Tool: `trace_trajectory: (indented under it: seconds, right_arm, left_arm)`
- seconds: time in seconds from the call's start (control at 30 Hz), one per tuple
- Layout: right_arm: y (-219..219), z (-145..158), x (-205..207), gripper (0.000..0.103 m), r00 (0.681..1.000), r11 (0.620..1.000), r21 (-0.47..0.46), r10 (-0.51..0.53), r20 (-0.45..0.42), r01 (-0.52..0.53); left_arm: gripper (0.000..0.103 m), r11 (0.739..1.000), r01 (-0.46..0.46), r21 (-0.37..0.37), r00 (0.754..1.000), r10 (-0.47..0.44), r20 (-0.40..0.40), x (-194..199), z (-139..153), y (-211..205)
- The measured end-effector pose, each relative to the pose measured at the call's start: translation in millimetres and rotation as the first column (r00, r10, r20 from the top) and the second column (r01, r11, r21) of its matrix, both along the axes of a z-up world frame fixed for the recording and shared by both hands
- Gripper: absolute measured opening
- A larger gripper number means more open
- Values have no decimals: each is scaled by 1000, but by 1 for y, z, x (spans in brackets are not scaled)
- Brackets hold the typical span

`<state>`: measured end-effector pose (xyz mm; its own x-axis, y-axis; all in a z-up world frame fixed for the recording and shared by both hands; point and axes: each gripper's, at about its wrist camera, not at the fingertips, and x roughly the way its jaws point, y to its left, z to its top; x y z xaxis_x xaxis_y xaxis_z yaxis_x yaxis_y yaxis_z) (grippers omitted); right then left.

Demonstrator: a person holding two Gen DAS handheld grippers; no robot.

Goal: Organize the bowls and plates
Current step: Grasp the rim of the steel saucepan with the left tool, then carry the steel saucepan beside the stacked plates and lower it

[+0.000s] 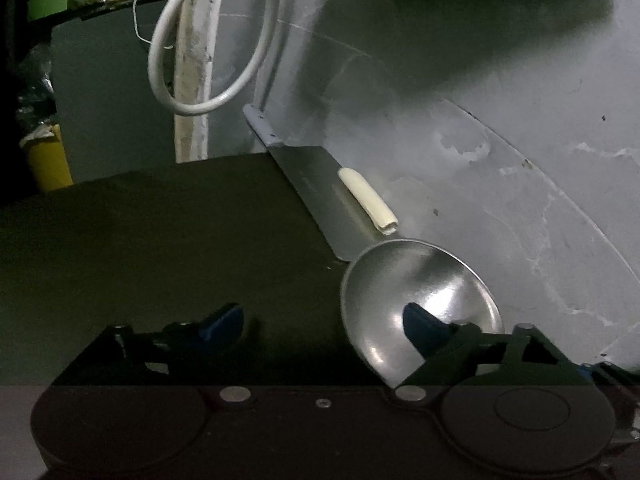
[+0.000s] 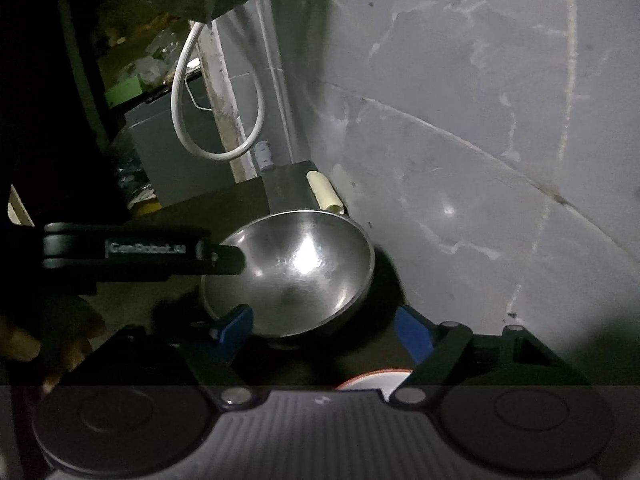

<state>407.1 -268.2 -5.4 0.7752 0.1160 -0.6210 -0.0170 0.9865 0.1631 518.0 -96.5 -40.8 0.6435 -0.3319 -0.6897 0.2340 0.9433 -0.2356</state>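
A steel bowl [image 1: 424, 304] sits on the dark counter [image 1: 160, 240] near the wall corner. It also shows in the right wrist view [image 2: 296, 272]. My left gripper [image 1: 324, 324] is open, its right fingertip [image 1: 420, 328] inside the bowl and its left fingertip [image 1: 224, 320] over the counter outside it. In the right wrist view the left gripper's finger [image 2: 224, 258] reaches over the bowl's left rim. My right gripper [image 2: 326, 330] is open and empty, just short of the bowl. A white dish with a red rim [image 2: 374, 380] peeks out below the right gripper.
A metal sheet [image 1: 320, 196] with a cream tube [image 1: 368, 200] on it lies behind the bowl against the grey wall [image 1: 520, 160]. A white cable loop [image 1: 208, 60] hangs beside a pipe. A yellow bin [image 1: 48, 160] stands at the left.
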Motion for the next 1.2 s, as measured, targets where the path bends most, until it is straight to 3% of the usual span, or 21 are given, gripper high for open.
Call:
trace_trajectory:
  seconds: [0.13,0.27,0.4,0.47,0.87,1.2]
  right_arm:
    - [0,-3,7,77,1000,1000,2,4,-3,-4]
    - [-2,-3,9,72,1000,1000,1,5,-10,-5]
    - [-5,-5,12,59,1000,1000,25,1,-19,-1]
    - [-6,-5,12,53,1000,999,38,10,-19,-9]
    - [1,23,-19,48,996,995,71,66,60,-70]
    - [11,51,-92,48,985,985,82,143,94,-151]
  left_arm:
    - [70,1000,16,-10,1000,-17,-14,2,-5,-5]
    - [49,999,28,-24,999,-29,-33,4,-8,-6]
    - [28,999,44,-32,998,-45,-47,4,-11,-6]
    - [24,997,65,-46,997,-67,-44,1,-11,-6]
    - [25,996,63,-61,997,-60,44,-43,13,19]
    - [25,994,102,-48,991,-98,95,-110,46,41]
